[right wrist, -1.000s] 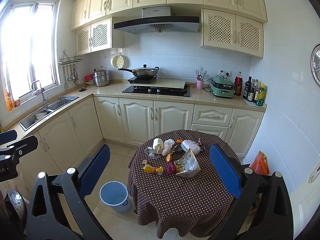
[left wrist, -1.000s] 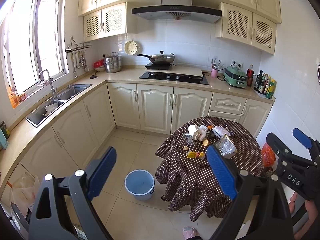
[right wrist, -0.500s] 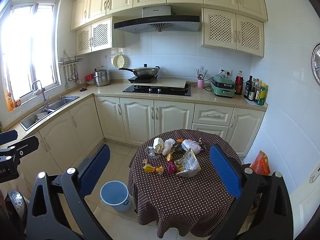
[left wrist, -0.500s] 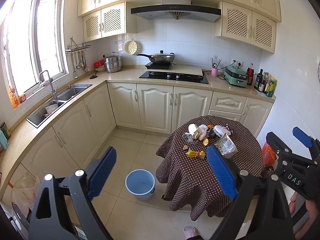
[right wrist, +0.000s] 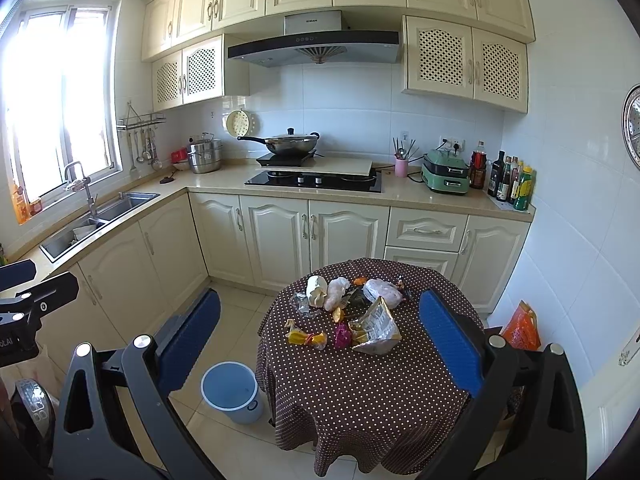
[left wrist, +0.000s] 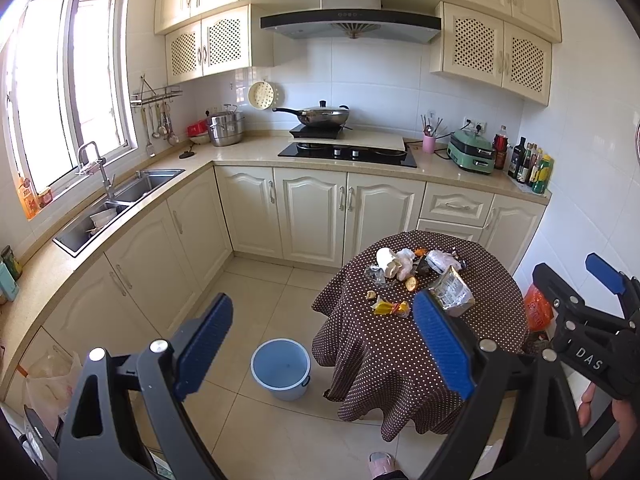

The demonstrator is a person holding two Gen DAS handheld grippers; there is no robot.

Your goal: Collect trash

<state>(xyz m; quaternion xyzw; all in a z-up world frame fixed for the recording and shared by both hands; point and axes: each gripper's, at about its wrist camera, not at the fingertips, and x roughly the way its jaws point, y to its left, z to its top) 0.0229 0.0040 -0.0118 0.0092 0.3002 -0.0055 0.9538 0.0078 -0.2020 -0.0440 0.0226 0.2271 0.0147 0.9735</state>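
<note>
A pile of trash lies on a round table with a brown dotted cloth (right wrist: 360,392): a silver snack bag (right wrist: 376,326), a yellow wrapper (right wrist: 306,338), a pink wrapper (right wrist: 342,336), crumpled white tissue (right wrist: 336,300) and a clear plastic bag (right wrist: 382,292). The same pile shows in the left wrist view, with the snack bag (left wrist: 452,292) and yellow wrapper (left wrist: 390,308). A light blue bucket (right wrist: 232,392) stands on the floor left of the table; it also shows in the left wrist view (left wrist: 281,368). My left gripper (left wrist: 320,344) and right gripper (right wrist: 320,344) are both open, empty and well short of the table.
Cream L-shaped cabinets run along the left and back, with a sink (right wrist: 100,216), a hob (right wrist: 314,180) and a wok (right wrist: 290,144). An orange bag (right wrist: 520,326) sits by the right wall. Tiled floor lies between cabinets and table.
Both views have shifted very slightly; the grippers stay open and empty, and the trash has not moved.
</note>
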